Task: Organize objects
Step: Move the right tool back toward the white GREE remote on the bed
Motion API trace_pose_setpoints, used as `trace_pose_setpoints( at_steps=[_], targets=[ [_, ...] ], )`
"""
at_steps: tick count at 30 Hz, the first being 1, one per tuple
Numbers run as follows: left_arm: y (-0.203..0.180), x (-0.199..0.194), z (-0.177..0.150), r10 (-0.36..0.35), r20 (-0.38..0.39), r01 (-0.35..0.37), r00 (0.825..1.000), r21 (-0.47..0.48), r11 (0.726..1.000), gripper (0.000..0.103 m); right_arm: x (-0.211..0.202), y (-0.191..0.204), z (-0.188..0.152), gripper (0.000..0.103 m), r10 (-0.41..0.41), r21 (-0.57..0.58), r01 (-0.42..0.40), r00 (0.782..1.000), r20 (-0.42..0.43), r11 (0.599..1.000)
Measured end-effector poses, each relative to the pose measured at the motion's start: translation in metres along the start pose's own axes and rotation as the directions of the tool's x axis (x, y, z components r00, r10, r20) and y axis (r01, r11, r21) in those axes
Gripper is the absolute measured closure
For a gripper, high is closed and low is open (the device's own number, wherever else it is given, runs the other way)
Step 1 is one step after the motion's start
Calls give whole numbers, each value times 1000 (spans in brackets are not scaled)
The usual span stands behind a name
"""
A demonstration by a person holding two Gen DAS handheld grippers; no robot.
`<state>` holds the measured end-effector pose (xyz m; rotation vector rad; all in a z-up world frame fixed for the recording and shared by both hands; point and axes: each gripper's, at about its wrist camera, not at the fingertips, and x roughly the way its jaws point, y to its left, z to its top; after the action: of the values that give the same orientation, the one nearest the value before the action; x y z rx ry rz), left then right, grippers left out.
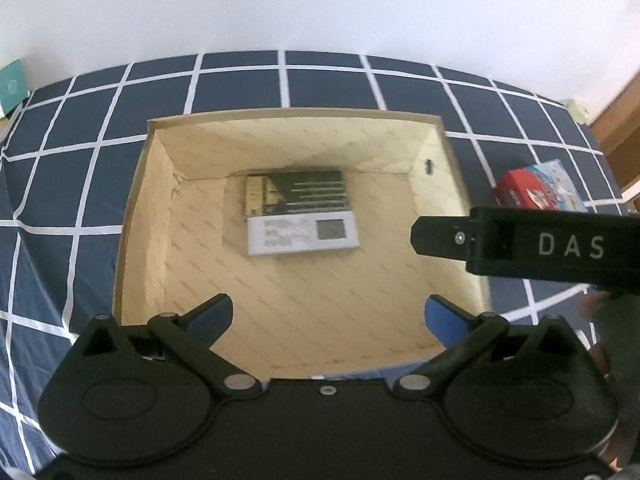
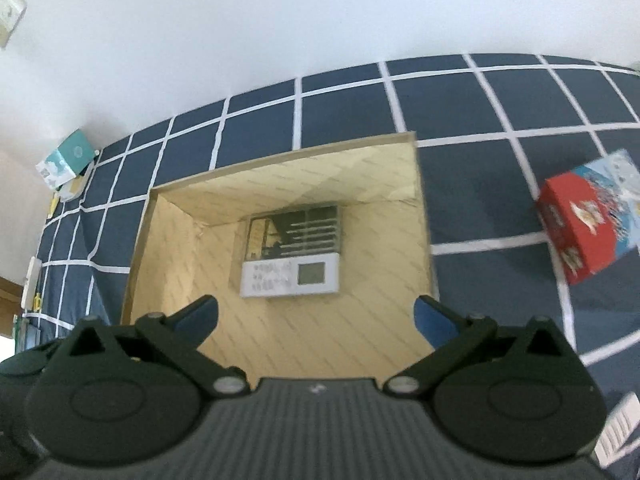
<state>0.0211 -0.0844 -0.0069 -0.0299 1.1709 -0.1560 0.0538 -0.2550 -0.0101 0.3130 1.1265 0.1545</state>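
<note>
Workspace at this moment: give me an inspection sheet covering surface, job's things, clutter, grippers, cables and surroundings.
Surface: navy cloth with a white grid, lying flat.
Job's things: open cardboard box on the cloth; inside, a dark pack and a white device lie flat and side by side against the far wall. Red box on the cloth outside, to the right of the cardboard box.
Clutter: teal box at the cloth's far left edge.
Grippers: left gripper open, empty, above the box; right gripper open, empty, above the box.
Cables: nothing seen.
Surroundings: white wall behind.
</note>
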Motion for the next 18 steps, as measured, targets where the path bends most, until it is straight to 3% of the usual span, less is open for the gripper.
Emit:
trace_pose_setpoints(
  at_steps=[7,18],
  targets=[
    [-40,-18,-16,3,20,-5,1000,62,998,0,-35,-25,-21,0,-4,26,3,999,33,1000],
    [-123,-21,-34,28,31,-30,999,69,997,0,-76,-99,-36,0,-8,11,7,999,45,1000]
  ],
)
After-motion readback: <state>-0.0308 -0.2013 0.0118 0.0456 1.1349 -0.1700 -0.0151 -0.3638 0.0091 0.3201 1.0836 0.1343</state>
